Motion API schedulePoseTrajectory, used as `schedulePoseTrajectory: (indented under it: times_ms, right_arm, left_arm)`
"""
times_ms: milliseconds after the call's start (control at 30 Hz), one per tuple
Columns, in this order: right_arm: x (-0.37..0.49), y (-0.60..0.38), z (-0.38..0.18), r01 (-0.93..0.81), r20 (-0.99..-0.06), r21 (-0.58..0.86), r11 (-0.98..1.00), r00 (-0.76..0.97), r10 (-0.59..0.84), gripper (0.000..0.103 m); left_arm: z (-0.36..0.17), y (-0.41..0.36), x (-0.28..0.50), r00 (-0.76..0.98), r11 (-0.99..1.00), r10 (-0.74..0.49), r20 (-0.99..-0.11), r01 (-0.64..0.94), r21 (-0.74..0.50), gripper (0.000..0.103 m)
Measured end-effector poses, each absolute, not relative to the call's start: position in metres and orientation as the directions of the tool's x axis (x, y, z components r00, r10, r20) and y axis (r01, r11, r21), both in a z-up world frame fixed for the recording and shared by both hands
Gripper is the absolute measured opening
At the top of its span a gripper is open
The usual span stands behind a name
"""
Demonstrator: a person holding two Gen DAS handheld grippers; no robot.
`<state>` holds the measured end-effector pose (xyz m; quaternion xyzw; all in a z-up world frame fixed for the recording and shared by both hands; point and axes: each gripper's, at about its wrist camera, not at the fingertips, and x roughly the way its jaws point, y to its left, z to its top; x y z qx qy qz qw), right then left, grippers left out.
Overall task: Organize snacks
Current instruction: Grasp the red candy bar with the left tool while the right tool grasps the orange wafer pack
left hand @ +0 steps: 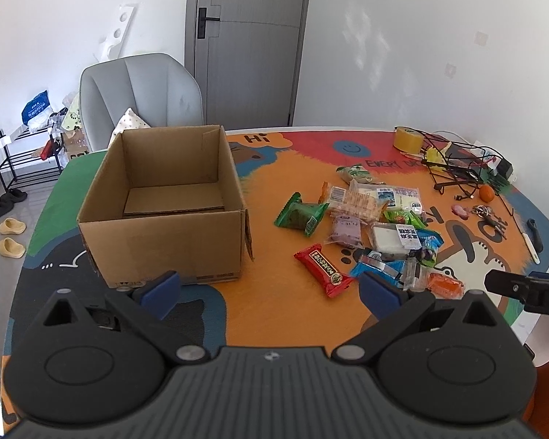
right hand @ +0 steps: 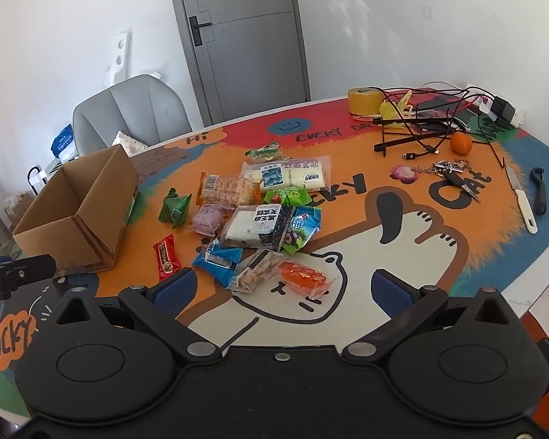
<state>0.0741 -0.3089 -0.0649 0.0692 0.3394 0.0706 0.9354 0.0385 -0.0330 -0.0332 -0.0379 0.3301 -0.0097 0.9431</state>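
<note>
- Bright, even daylight in both views; dappled patches of light on the white wall right of the door
- Soft, short shadows beside the cardboard box; mild sheen on snack wrappers
- Strong fisheye bend; table edge curves; corners go dark
- Centre sharp; far edges smeared

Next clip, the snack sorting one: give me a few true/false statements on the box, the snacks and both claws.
1. The box is empty. True.
2. The left claw grips the red snack. False: it is open, holding nothing.
3. The snacks lie on the table, outside the box. True.
4. The right claw is shut on the orange pack. False: it is open, and the pack lies on the table.
5. A tape roll stands at the table's far side. True.
</note>
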Motion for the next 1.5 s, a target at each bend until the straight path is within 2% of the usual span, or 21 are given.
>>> schedulePoseTrajectory:
  times_ms: [700, 967, 1033, 1100, 1200, 1433, 1500]
  right_arm:
    - [0.107, -0.311, -0.110, -0.094, -0.638, 0.207, 0.974, 0.741, 0.208, 0.103]
    - [0.124, -0.324, -0.125, -0.021, -0.644, 0.212, 0.977, 0.749, 0.156, 0.103]
    - [0.129, -0.327, -0.131, -0.019, -0.651, 0.220, 0.975, 0.741, 0.162, 0.098]
    - [0.133, -0.330, -0.136, -0.020, -0.661, 0.236, 0.972, 0.730, 0.176, 0.082]
    - [0.136, -0.332, -0.140, -0.031, -0.656, 0.240, 0.970, 0.732, 0.186, 0.072]
    - [0.142, -0.332, -0.143, -0.045, -0.644, 0.216, 0.975, 0.744, 0.176, 0.067]
    - [0.142, -0.331, -0.143, -0.045, -0.640, 0.200, 0.979, 0.751, 0.165, 0.060]
  left_arm:
    - [-0.079, -0.064, 0.087, 0.748, 0.996, -0.061, -0.661, -0.002, -0.093, 0.103]
    - [-0.093, -0.078, 0.105, 0.751, 0.997, -0.071, -0.656, 0.025, -0.078, 0.101]
    - [-0.097, -0.081, 0.109, 0.751, 0.997, -0.068, -0.657, 0.027, -0.073, 0.101]
    - [-0.100, -0.085, 0.112, 0.754, 0.997, -0.067, -0.653, 0.031, -0.066, 0.100]
    - [-0.105, -0.090, 0.119, 0.750, 0.998, -0.058, -0.659, 0.031, -0.054, 0.094]
    - [-0.117, -0.097, 0.132, 0.735, 0.999, -0.035, -0.677, 0.013, -0.038, 0.082]
    - [-0.119, -0.098, 0.135, 0.733, 0.999, -0.032, -0.680, 0.010, -0.036, 0.076]
